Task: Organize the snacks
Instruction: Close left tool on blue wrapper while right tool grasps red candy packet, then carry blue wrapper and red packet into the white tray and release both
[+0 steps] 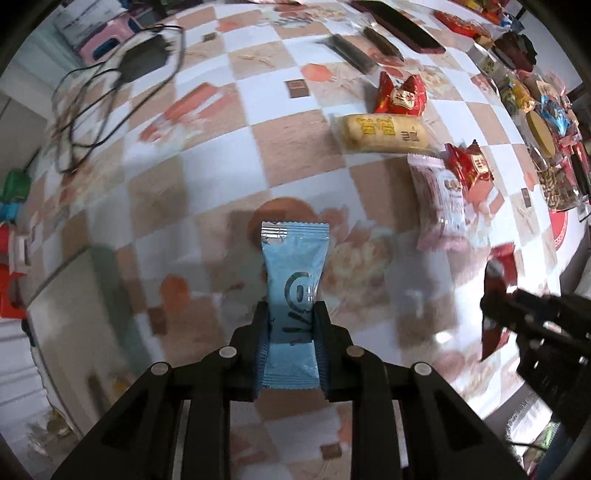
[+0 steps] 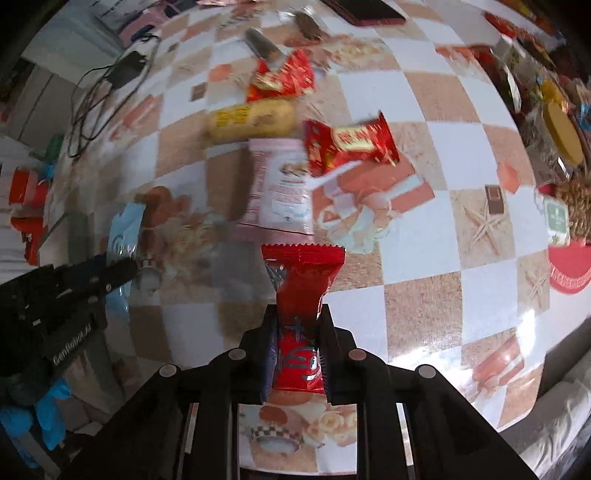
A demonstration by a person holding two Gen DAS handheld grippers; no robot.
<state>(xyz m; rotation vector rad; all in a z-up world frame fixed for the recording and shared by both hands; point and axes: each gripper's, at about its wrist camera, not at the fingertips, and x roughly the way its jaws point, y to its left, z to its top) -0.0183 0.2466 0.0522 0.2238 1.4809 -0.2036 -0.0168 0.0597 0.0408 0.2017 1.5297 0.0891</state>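
My left gripper (image 1: 291, 314) is shut on a light blue snack packet (image 1: 293, 280), held off the checkered tablecloth (image 1: 207, 155). My right gripper (image 2: 299, 314) is shut on a red snack packet (image 2: 301, 280), also lifted above the table. Each gripper shows in the other's view: the right gripper (image 1: 495, 306) with its red packet at the right edge, the left gripper (image 2: 122, 269) with the blue packet (image 2: 125, 229) at the left edge. On the cloth lie a pink packet (image 2: 280, 192), a yellow packet (image 2: 251, 120), and red packets (image 2: 351, 146) (image 2: 284, 77).
A black adapter (image 1: 144, 59) with tangled cables lies at the far left of the table. Dark bar snacks (image 1: 349, 51) and a dark flat case (image 1: 399, 26) lie at the back. Many more snacks and a jar lid (image 1: 541, 133) crowd the right side. The table edge runs along the left.
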